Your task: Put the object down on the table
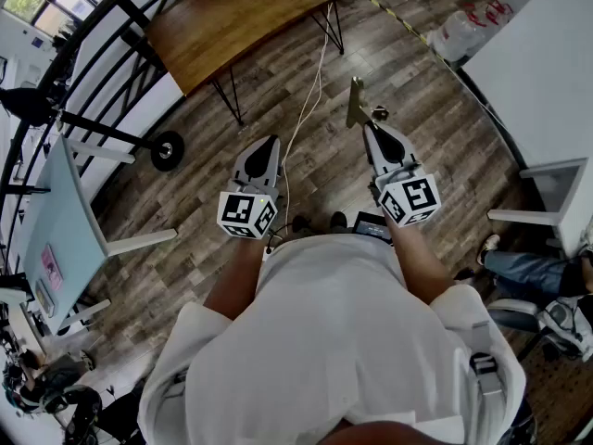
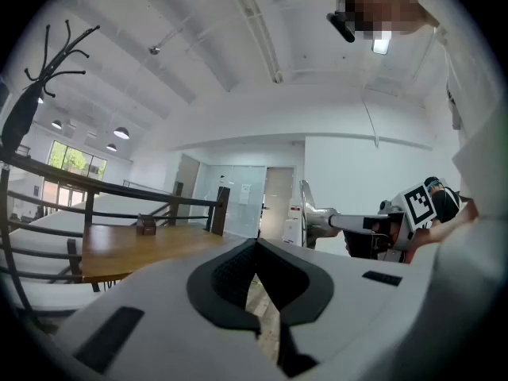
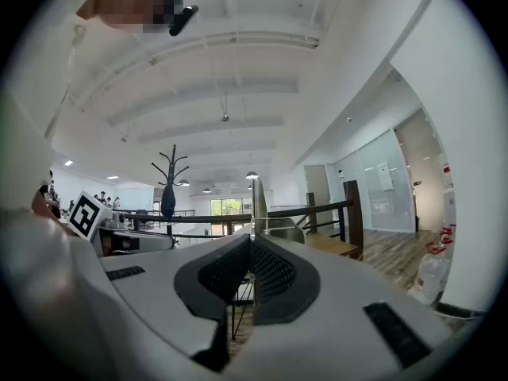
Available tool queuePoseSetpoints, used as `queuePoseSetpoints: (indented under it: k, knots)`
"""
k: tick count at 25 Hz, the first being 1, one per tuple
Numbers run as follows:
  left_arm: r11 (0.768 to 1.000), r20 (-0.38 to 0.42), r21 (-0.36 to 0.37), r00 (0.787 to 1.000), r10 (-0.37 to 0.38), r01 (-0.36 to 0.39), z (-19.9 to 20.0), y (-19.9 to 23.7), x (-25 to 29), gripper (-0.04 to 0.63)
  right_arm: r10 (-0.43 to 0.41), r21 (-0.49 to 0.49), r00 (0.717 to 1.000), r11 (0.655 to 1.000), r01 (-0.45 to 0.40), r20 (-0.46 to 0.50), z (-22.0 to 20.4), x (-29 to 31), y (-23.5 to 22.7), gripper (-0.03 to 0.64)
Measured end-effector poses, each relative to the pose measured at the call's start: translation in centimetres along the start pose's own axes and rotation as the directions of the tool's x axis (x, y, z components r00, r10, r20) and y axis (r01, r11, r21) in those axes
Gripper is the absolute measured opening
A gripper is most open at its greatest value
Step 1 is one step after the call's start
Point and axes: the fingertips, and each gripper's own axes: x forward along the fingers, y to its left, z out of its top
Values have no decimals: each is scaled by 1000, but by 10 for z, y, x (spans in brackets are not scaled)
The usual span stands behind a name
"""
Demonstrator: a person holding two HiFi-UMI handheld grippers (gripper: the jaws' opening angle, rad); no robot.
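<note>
Jaws on your right gripper (image 1: 367,126) are pinched on a thin flat olive-coloured piece (image 1: 355,103) — its long end sticks out well past the tips. You're holding it in the air over the wood floor (image 1: 422,109), near the wooden table (image 1: 250,12) but not above it. Your left gripper (image 1: 269,141) has its jaws pressed together with nothing between them — it hangs alongside the right one.

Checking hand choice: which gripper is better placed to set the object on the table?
Right. The right gripper is shut on the thin metal object; the left gripper is shut with nothing in it. The table lies ahead of both.
</note>
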Motion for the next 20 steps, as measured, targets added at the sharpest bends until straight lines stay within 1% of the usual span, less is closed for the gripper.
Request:
queuePoseSetpoints:
  k: [4,9,12,20]
  knots:
    - [1000,-7,5,1000,4,-4,-9,-15,7,14,-17,2,1000,1000,17,-15,-8,-18,-13,25]
    - [999,4,11,1000,30,-30,-9,-11,7,14,-18,7,1000,1000,19,-20,-14,-18,-14,26]
    - [999,1,5,999,33,-33,-9,-9,6,14,-12,25,1000,1000,12,-17,-16,-15,-15,26]
    - [1000,-40,-17,999,17,-18,-23,-31,12,14,4,58,1000,998,-3,-23,-22,-25,-34,26]
